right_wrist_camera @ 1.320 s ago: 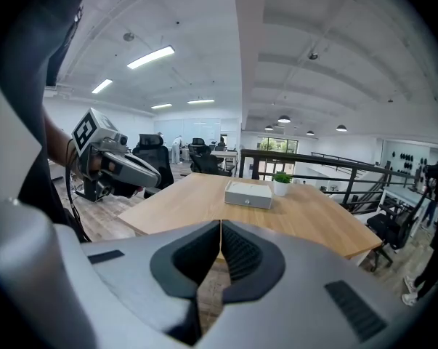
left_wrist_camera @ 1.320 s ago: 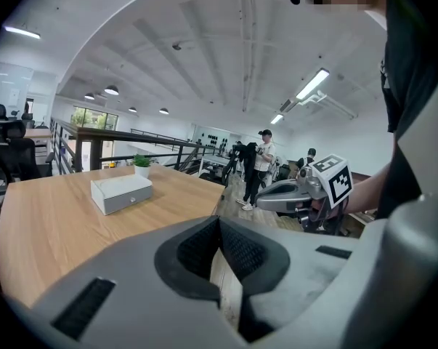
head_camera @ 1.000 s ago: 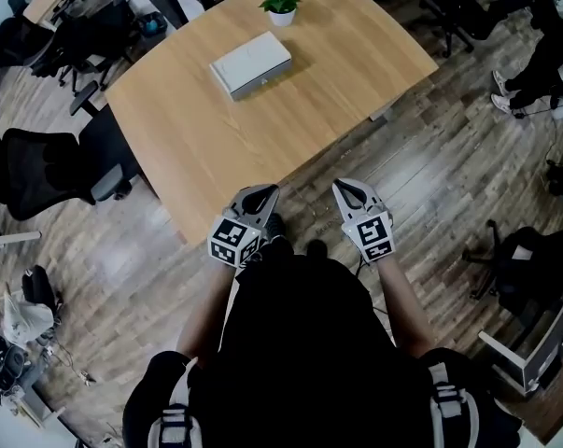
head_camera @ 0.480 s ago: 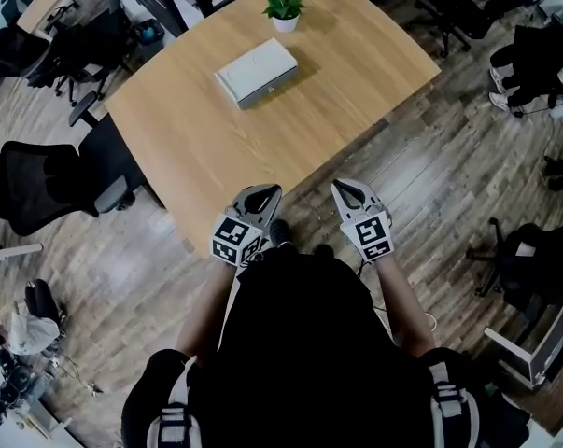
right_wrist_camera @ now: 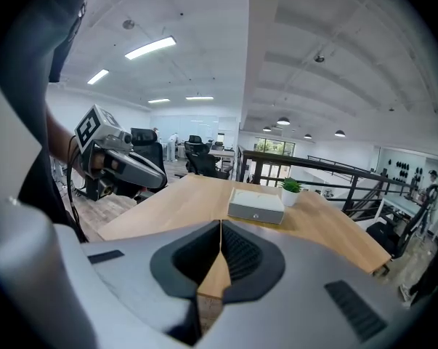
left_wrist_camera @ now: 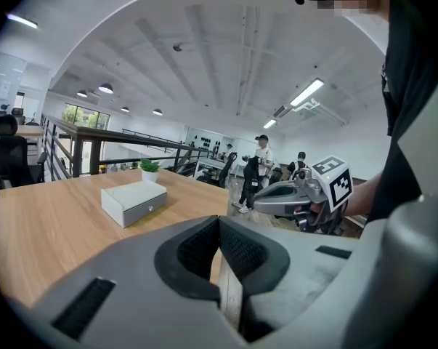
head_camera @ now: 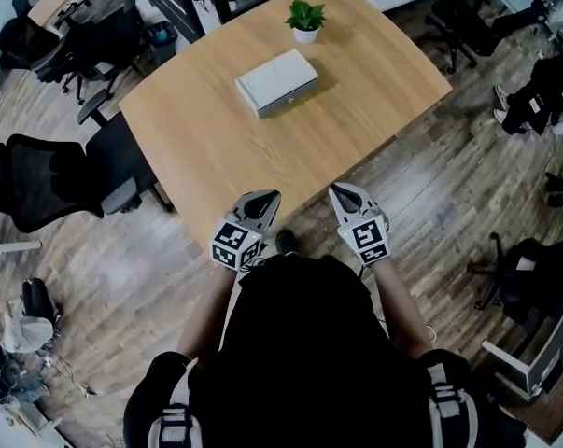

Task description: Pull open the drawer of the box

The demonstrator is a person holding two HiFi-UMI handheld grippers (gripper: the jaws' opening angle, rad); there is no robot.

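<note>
A white box (head_camera: 276, 80) lies on the far half of the wooden table (head_camera: 216, 147), its drawer front with a small knob (right_wrist_camera: 256, 215) turned toward me and flush with the box. Both grippers hang at the table's near edge, well short of the box. My left gripper (head_camera: 269, 197) is shut with nothing between its pads. My right gripper (head_camera: 338, 191) is shut and empty too. The box (left_wrist_camera: 134, 201) shows to the left in the left gripper view. In the right gripper view the box (right_wrist_camera: 256, 204) lies straight ahead.
A small potted plant (head_camera: 305, 19) stands just behind the box. Black office chairs (head_camera: 48, 180) stand left of the table, more chairs (head_camera: 524, 278) at the right. People (left_wrist_camera: 260, 162) stand in the distance. A railing (right_wrist_camera: 313, 177) runs behind the table.
The table and box have slid right and slightly down in the head view. Both grippers keep their shut pose in front of the body.
</note>
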